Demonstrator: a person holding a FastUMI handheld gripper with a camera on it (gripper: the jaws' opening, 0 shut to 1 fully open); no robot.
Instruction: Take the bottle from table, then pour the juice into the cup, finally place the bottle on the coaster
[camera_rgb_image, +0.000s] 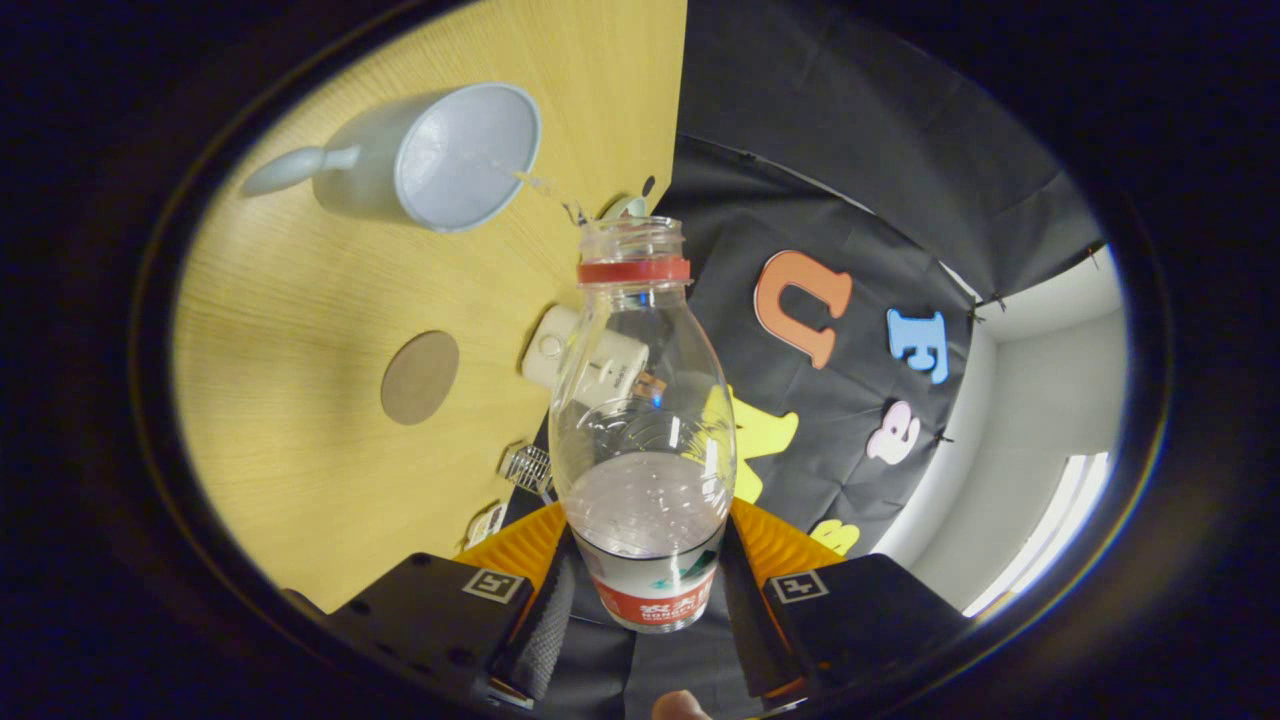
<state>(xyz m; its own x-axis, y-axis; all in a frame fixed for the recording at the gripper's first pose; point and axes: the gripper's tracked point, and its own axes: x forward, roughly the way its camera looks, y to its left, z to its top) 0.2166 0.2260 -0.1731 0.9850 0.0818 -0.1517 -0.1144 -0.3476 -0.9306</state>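
Since the view is rolled over sideways, we read the bottle (640, 430) as tipped for the pour: its open mouth with the red neck ring points out toward the cup (430, 160), and a thin clear stream leaves the mouth and lands inside the cup's rim. We see the cup on the wooden table (300, 300), well ahead of the fingers, handle pointing away from the bottle, opening facing us because of the tilt. Liquid left in the bottle pools near the labelled end close to the fingers, so we judge plenty is left and the pour is midway. The round brown coaster (420, 377) lies bare on the table between cup and fingers, kept free, we guess, for the last step. A small white device (585, 365) sits at the table edge behind the bottle; what it is, we can't tell. The gripper (645, 600) is closed partway, its two fingers (545, 620) pressing the bottle's labelled lower body from either side, gap as wide as the bottle. Grip low on the body makes sense: neck stays clear for pouring. A fingertip of the holder's hand (680, 706) peeks just behind the fingers.
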